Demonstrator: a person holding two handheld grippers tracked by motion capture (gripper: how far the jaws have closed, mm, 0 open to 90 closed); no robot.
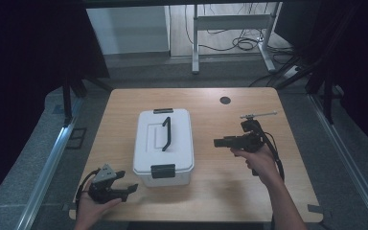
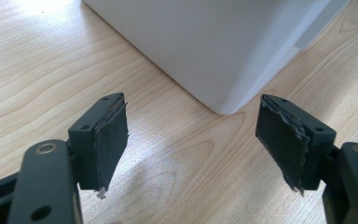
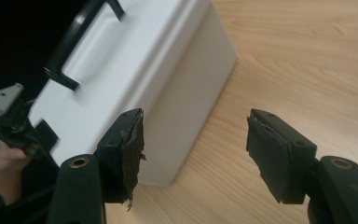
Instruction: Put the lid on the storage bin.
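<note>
High view: the fingers [image 1: 120, 173] of the left gripper [image 1: 124, 182] gape wide, holding nothing, beside the near-left corner of the white rectangular plastic storage box [image 1: 164, 146] on the pale wooden table [image 1: 230, 187]. The box's long axis runs away from the person, black handle [image 1: 166, 133] along it. The right gripper [image 1: 219, 142] points level toward the box.

Left gripper view: both pads [image 2: 109, 140] stand apart, empty, facing a box corner.

Right gripper view: 2 pads [image 3: 133, 149] spread wide, empty; box ahead-left.
</note>
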